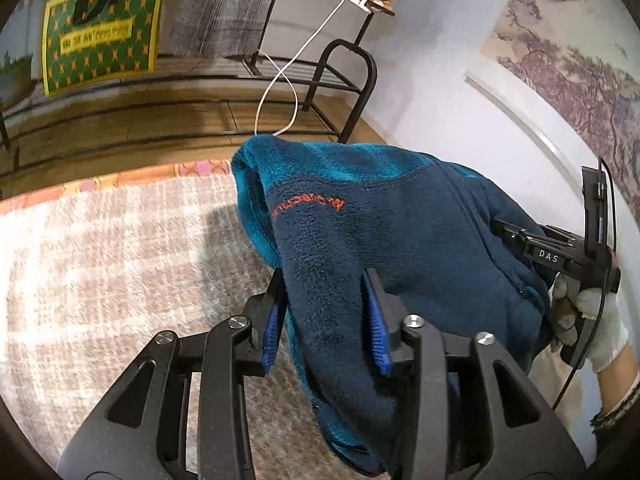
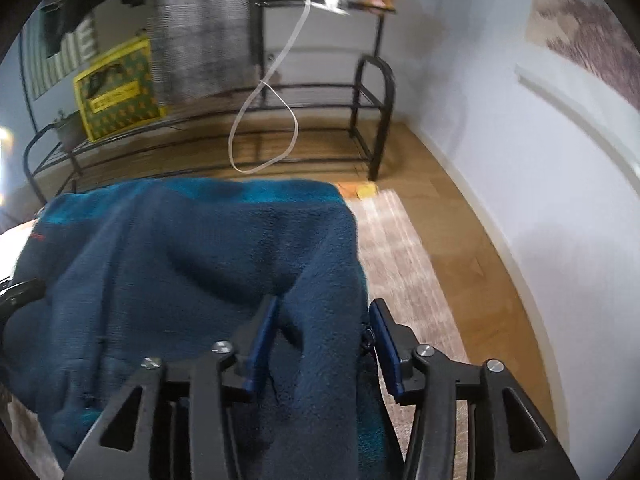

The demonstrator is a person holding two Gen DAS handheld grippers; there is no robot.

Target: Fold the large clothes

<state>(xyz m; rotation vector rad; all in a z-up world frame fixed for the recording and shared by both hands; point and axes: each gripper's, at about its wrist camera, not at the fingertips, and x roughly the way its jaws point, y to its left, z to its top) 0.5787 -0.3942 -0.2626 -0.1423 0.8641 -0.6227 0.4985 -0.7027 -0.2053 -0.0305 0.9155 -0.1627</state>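
Note:
A dark blue fleece jacket with a teal lining and an orange logo hangs bunched between both grippers above a pale shaggy rug. One thick fold runs through my left gripper, fills the gap between the blue pads and touches both of them. In the right wrist view another fold of the fleece jacket lies between the pads of my right gripper. There the jaws stand wide, with a gap showing beside the right pad. A gloved hand holds that gripper at the far right.
A black metal rack stands on the wood floor beyond the rug. A white cord hangs in a loop in front of it. A yellow-green box and a grey cloth are at the rack. A white wall runs along the right.

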